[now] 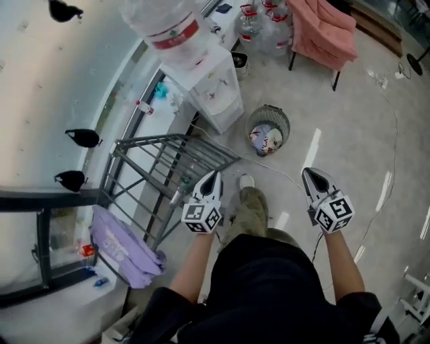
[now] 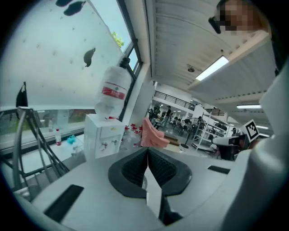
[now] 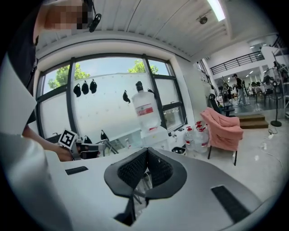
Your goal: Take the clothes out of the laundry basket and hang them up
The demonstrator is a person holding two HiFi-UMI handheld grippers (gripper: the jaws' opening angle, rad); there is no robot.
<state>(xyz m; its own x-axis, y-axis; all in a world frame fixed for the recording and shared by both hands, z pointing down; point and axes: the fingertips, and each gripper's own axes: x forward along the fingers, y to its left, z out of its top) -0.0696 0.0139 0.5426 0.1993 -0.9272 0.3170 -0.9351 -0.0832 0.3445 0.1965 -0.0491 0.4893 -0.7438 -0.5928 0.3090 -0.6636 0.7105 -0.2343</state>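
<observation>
While my left gripper [image 1: 211, 177] and right gripper [image 1: 311, 176] hang shut and empty beside the drying rack [image 1: 154, 139], a purple garment [image 1: 124, 248] drapes its near end; the wire basket [image 1: 287, 123] beyond it perhaps holds clothes. Floor cable [image 1: 285, 178] could snag a foot.

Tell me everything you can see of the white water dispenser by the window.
The water dispenser is a white box-shaped cabinet, plastic by its look, upright on the floor beside the window. A large clear bottle with a red label sits inverted on top. Small taps show on its front. The grey drying rack stands near it.
</observation>
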